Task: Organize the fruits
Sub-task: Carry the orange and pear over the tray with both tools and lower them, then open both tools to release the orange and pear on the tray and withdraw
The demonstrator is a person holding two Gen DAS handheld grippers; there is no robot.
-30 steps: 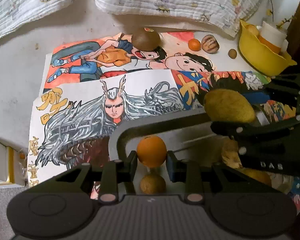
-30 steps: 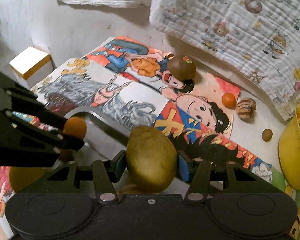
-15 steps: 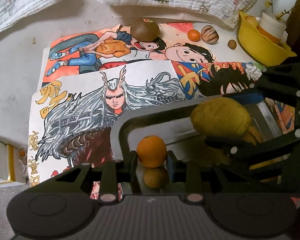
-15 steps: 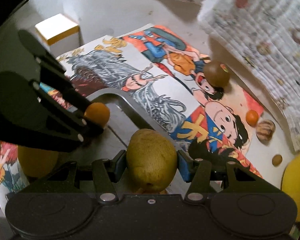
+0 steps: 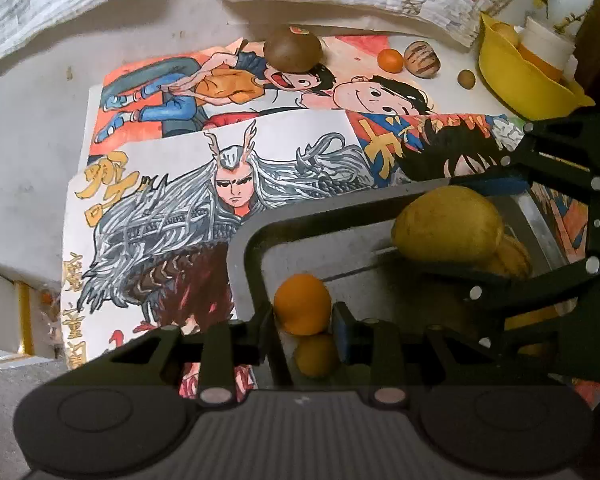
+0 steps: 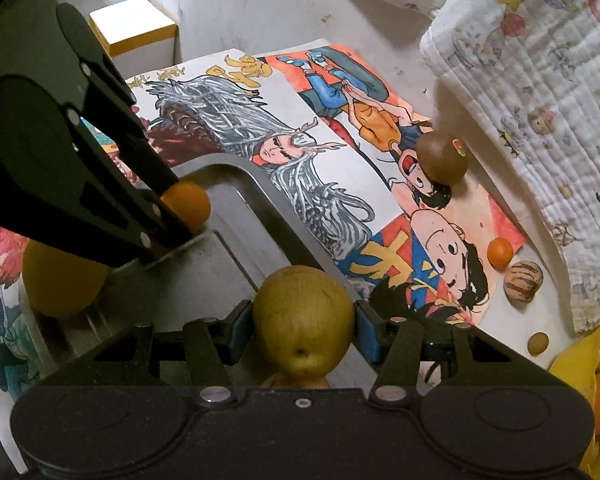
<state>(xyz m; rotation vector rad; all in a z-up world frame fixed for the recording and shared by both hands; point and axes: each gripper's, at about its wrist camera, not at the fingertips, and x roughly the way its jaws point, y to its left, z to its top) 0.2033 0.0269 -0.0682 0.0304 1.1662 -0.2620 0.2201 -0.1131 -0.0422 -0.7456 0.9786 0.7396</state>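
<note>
1. Closest in, the left gripper [image 5: 303,312] pinches a small orange [image 5: 302,309] and the right gripper [image 6: 303,330] clamps a yellow-green pear [image 6: 303,322], both over the metal tray [image 6: 236,168]; neither is released yet.
2. A few yellowish fruits already lie in the tray, so I'd judge the sorting partly done.
3. Farther off, a brown fruit [image 5: 293,49], a little tangerine [image 5: 390,60], a striped nut [image 5: 421,60] and a small brown ball [image 5: 467,79] wait on the drawings.
4. Since a second ago the pear has rolled and come in over the tray; the orange has stayed put.
</note>
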